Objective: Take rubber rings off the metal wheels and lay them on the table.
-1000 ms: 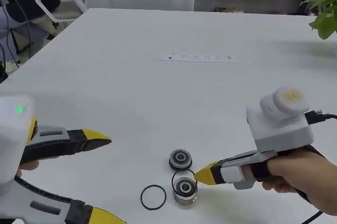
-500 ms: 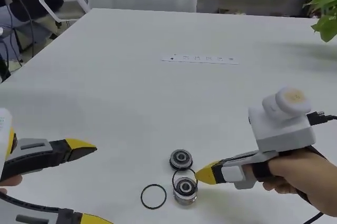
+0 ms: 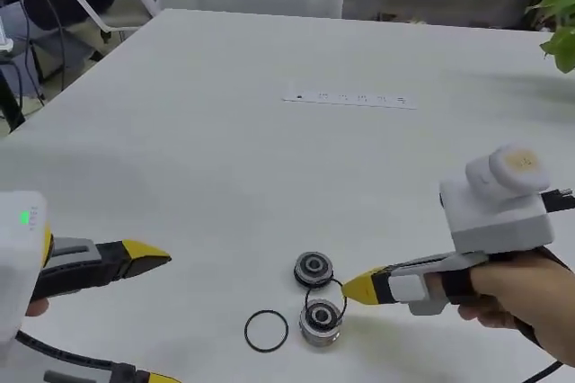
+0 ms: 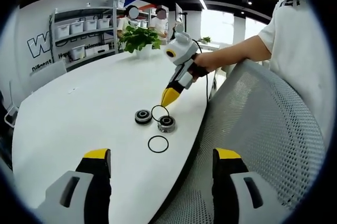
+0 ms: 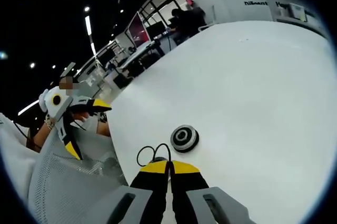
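Since a second earlier, the pinched ring (image 4: 159, 106) had lifted from around the near wheel (image 3: 321, 322) to stand above it, its lower edge at that wheel. Left to right on the table (image 3: 269, 149): left gripper (image 3: 163, 318), jaws wide apart and holding nothing; loose ring (image 3: 246, 331) lying flat; far wheel (image 3: 313, 269); right gripper (image 3: 346, 289), clamped on the pinched ring.

Big "W" on wall (image 4: 27, 37), rest illeg.

Three pairs on one table (image 3: 225, 131).
Two metal wheels: far wheel (image 3: 313, 268), near wheel (image 3: 321, 318). Two rubber rings: loose ring (image 3: 246, 330), pinched ring (image 4: 152, 111). Two grippers: left gripper (image 3: 166, 318), right gripper (image 3: 346, 289).
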Available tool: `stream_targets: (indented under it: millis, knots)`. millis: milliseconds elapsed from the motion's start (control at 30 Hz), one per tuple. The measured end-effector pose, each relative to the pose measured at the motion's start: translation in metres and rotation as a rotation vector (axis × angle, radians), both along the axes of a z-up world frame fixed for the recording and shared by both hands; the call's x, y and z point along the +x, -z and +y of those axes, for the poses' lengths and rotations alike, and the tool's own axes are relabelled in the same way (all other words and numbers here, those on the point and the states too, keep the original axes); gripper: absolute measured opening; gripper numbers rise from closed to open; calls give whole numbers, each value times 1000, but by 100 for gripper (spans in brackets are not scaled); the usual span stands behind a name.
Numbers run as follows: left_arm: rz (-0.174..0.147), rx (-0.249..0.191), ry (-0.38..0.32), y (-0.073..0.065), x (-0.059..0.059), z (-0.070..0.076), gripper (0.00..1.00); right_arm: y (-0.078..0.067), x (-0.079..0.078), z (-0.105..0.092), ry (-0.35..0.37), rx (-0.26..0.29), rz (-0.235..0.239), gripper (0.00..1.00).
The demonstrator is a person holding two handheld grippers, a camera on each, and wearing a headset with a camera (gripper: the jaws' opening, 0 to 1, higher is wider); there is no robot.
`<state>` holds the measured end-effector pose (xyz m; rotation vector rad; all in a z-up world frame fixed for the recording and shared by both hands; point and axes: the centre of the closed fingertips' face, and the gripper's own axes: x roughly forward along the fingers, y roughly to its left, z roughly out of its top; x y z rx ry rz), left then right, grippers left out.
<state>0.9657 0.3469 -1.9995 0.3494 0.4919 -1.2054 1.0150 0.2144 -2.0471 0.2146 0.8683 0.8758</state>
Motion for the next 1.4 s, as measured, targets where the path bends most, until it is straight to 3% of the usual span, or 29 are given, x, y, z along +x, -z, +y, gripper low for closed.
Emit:
stream_targets:
  millis: [300, 667, 933, 1400]
  knots:
    - [7, -7, -17, 1, 2, 2, 78, -5, 2, 1, 22, 16, -4, 0]
    - [10, -18, -48, 1, 7, 5, 74, -8, -6, 19, -37, 42, -22, 0]
    - [19, -11, -56, 2, 7, 6, 72, -3, -17, 41, -147, 18, -94, 0]
    - [24, -24, -66, 0, 8, 6, 69, 2, -24, 59, -212, -14, -154, 0]
